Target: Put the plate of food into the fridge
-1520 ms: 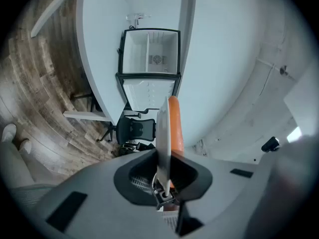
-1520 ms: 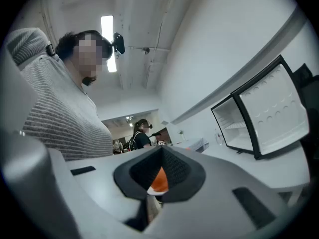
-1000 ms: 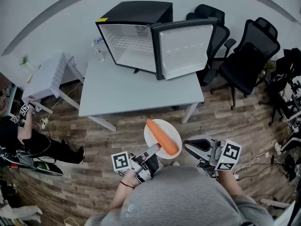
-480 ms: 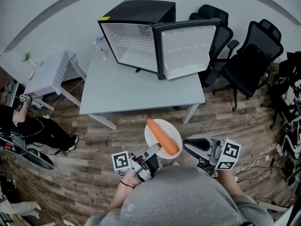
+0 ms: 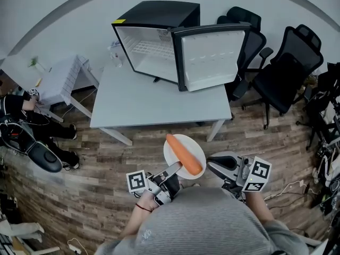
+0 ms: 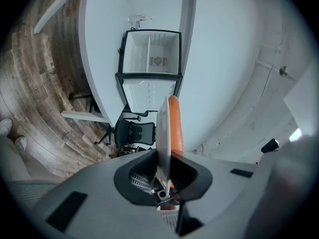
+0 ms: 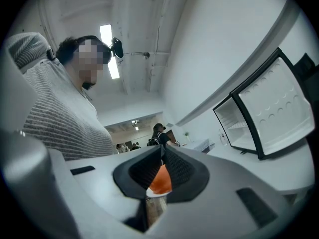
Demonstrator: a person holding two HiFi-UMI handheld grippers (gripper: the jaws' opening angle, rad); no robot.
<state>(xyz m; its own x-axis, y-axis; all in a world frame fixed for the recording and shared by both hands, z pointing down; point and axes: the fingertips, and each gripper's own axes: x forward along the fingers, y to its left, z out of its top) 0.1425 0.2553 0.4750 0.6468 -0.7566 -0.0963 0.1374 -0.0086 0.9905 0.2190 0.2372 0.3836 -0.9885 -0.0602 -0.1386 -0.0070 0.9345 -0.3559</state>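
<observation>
A white plate (image 5: 193, 146) with one long orange carrot (image 5: 184, 154) on it hangs in the air in front of me, short of the grey table (image 5: 154, 102). My left gripper (image 5: 175, 169) is shut on the plate's near rim. In the left gripper view the plate (image 6: 162, 133) stands edge-on between the jaws, with the carrot (image 6: 173, 126) beside it. My right gripper (image 5: 209, 163) is just right of the plate with its jaws together and nothing in them. The black mini fridge (image 5: 154, 20) stands on the table with its door (image 5: 210, 54) swung open; its white inside is bare.
Black office chairs (image 5: 284, 70) stand right of the table. A small white side table (image 5: 61, 81) is at the left, with a person (image 5: 24, 126) on the floor near it. Cables lie at the far right (image 5: 324, 158). The floor is wood-patterned.
Both grippers and the plate have stayed put. The person at the left has shifted position on the floor.
</observation>
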